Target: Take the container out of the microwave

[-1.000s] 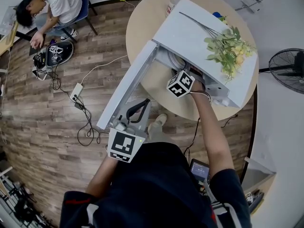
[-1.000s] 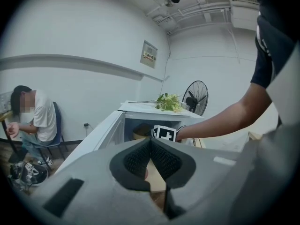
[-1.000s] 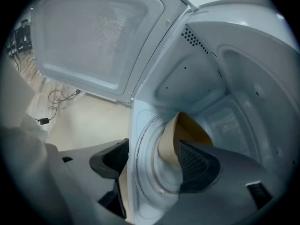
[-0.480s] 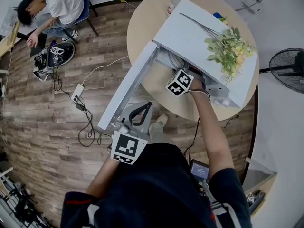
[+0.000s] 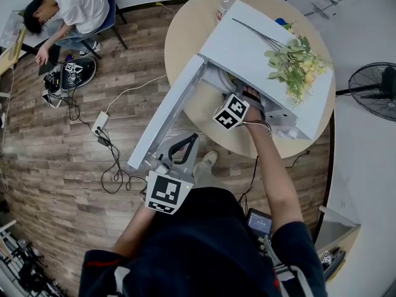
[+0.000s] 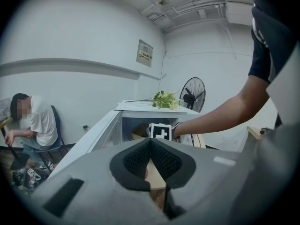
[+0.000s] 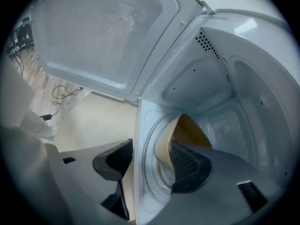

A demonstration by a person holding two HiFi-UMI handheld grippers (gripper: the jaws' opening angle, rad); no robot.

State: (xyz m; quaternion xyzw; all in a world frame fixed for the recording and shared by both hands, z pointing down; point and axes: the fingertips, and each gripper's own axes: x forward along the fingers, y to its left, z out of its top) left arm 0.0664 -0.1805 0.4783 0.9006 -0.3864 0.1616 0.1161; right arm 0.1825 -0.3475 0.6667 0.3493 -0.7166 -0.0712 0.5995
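Note:
A white microwave (image 5: 260, 48) stands on a round table (image 5: 185, 30) with its door (image 5: 167, 113) swung wide open. Inside, a tan container (image 7: 187, 130) sits on the glass turntable (image 7: 150, 172); it also shows in the cavity as the container (image 6: 139, 132) in the left gripper view. My right gripper (image 7: 150, 161) reaches into the cavity, its marker cube (image 5: 232, 111) at the opening. Its jaws are closing, with the container's near wall between them and the pads apart. My left gripper (image 5: 180, 147) hangs below the door's end, shut on nothing (image 6: 150, 142).
A bunch of flowers (image 5: 296, 60) lies on the microwave's top. A bottle (image 5: 226, 2) stands at the table's far edge. A floor fan (image 5: 374, 91) is at the right. A seated person (image 5: 68, 5) and cables (image 5: 102, 129) occupy the wooden floor at left.
The right gripper's marker cube has edged slightly at the microwave's mouth. The left gripper has stayed where it was.

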